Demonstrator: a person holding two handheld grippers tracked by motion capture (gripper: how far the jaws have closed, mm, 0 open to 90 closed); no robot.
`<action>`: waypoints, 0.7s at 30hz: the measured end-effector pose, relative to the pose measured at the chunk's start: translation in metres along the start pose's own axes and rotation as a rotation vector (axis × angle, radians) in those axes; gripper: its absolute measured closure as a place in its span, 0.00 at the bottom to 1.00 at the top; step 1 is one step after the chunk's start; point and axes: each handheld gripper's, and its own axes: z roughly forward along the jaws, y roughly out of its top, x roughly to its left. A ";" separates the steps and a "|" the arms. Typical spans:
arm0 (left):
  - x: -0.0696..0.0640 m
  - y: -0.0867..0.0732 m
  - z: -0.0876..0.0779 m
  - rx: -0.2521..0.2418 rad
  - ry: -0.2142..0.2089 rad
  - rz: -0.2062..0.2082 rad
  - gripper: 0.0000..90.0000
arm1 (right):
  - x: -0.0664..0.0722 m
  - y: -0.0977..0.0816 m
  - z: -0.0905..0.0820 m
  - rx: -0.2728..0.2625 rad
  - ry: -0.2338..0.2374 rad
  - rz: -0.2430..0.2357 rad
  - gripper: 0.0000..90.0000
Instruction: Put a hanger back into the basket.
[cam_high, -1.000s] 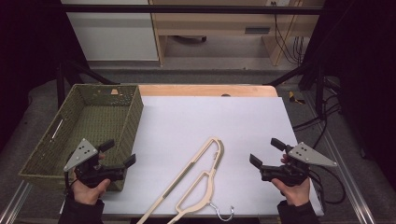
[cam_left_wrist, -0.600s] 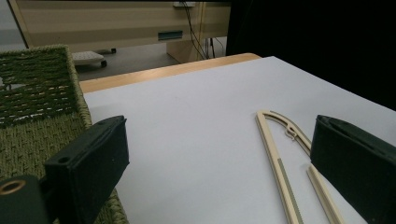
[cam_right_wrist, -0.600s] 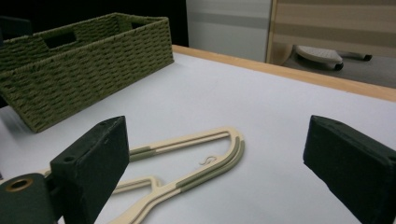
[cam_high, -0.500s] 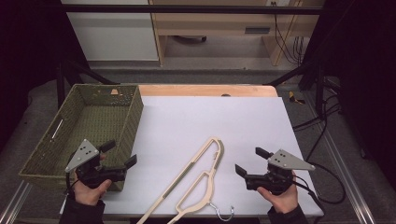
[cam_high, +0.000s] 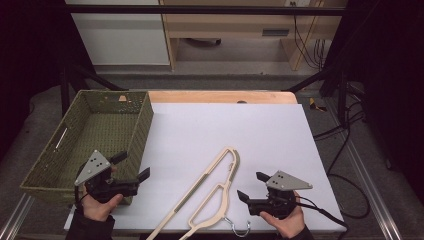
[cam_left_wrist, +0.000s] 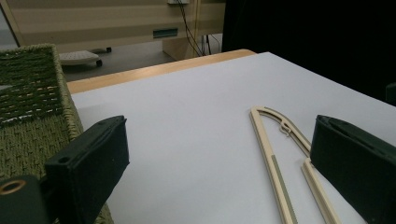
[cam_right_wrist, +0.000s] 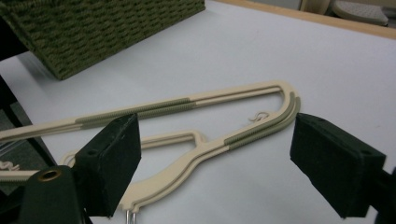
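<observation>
Since the earlier frames: right gripper (cam_high: 248, 194) has travelled left and nearer the counter (cam_high: 280, 135), toward the hanger's (cam_high: 212, 192) near end, its jaws having just been closing a little; nothing sits between them yet, and they stand wide apart. Judged an approach to pick up the hanger, grasp not yet made.

Counter: white sheet, wooden far edge, unchanged.

Basket (cam_high: 47, 167): green woven, far left on the counter, unmoved.

Hanger: cream wood, lying flat and diagonal at near centre, metal hook (cam_high: 239, 229) at the near edge, just left of the right gripper; position same as before.

Left gripper (cam_high: 131, 167): near left, beside the basket's near corner, jaws wide open, empty, place unchanged
</observation>
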 end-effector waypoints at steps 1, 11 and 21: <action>0.000 0.000 0.000 0.000 0.000 -0.001 0.05 | 0.002 -0.002 0.002 0.008 0.007 -0.001 0.20; -0.004 -0.001 0.002 0.003 -0.007 0.004 0.05 | 0.015 -0.017 0.017 0.079 0.057 0.003 0.32; -0.009 -0.002 0.006 0.013 -0.017 0.012 0.05 | 0.031 -0.039 0.030 0.172 0.094 -0.016 0.46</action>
